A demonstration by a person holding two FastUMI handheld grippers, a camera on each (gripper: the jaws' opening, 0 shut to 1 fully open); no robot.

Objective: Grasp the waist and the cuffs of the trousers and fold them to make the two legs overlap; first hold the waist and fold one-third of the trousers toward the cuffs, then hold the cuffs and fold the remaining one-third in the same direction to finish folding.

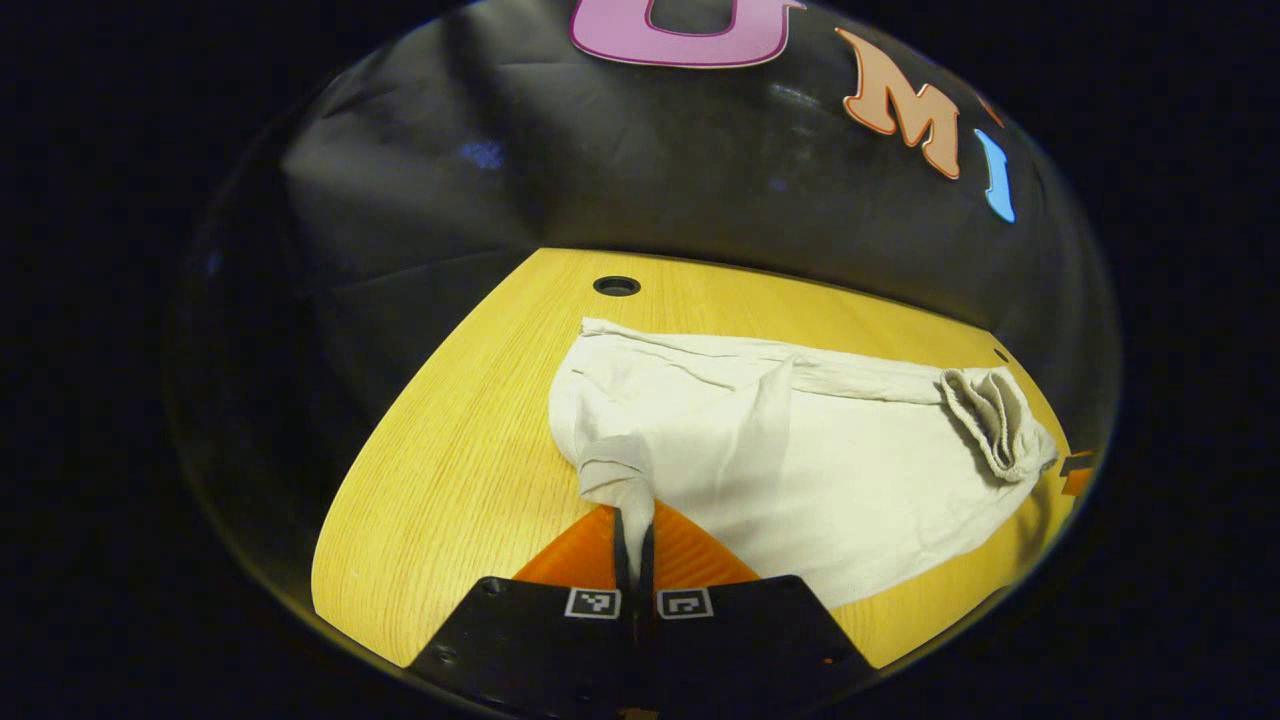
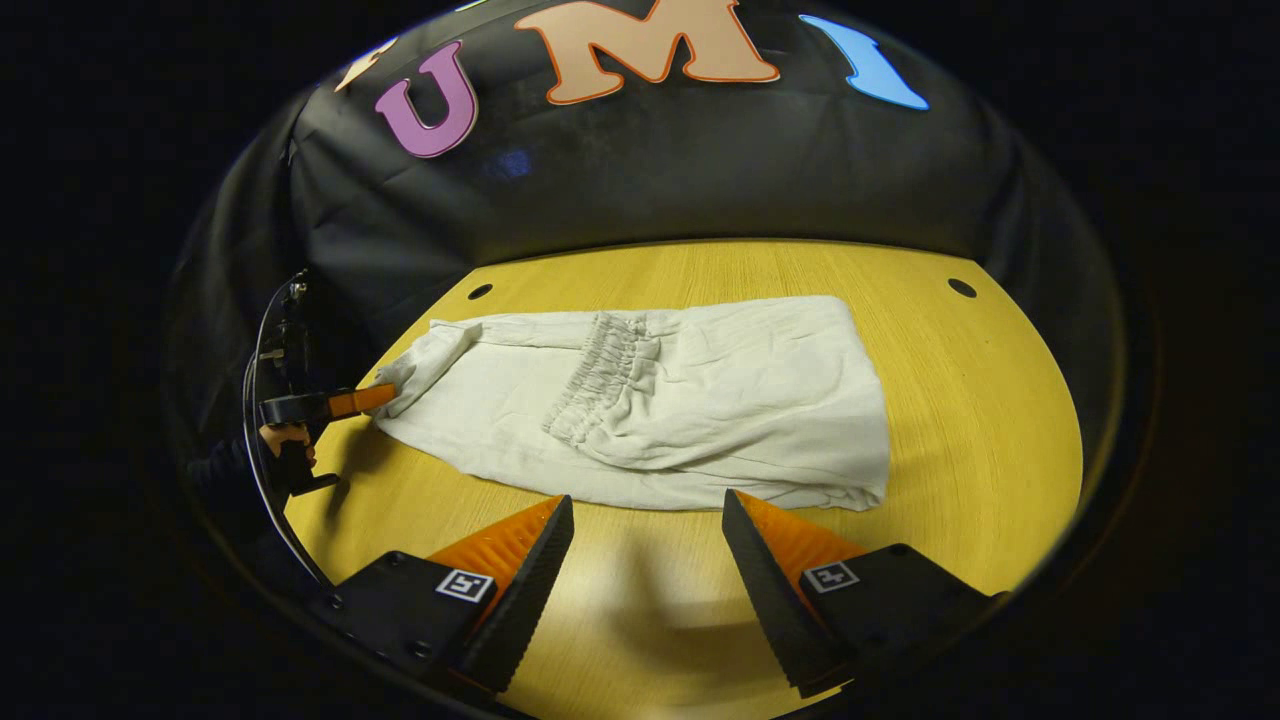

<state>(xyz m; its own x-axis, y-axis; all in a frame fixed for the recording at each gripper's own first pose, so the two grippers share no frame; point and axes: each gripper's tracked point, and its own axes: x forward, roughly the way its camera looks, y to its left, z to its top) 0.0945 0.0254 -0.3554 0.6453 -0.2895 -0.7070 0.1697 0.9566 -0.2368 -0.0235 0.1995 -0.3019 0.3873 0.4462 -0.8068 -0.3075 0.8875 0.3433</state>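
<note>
In the left gripper view, the left gripper [image 1: 634, 545] is seen closed, with a bunched fold of the trousers [image 1: 800, 470] pinched between its fingers at the cuff end. From that pinch the pale cloth is spread forward and to the right across the table [image 1: 450, 480], and the gathered waist [image 1: 990, 415] lies folded over the legs well away from the cuffs.

In the right gripper view, the right gripper [image 2: 648, 545] is held wide open and empty, hovering just short of the near edge of the trousers [image 2: 700, 400], near the folded end. The long axis of the garment is laid across this view, left to right, with the elastic waist [image 2: 597, 385] resting about midway along it. The left gripper [image 2: 365, 400] is seen at the far left end, at the cuff corner.

The first third appears already folded. The coming fold is judged to turn on the cuffs being carried along that long axis toward the waist; the second cuff corner is nearer the left gripper than the right.
</note>
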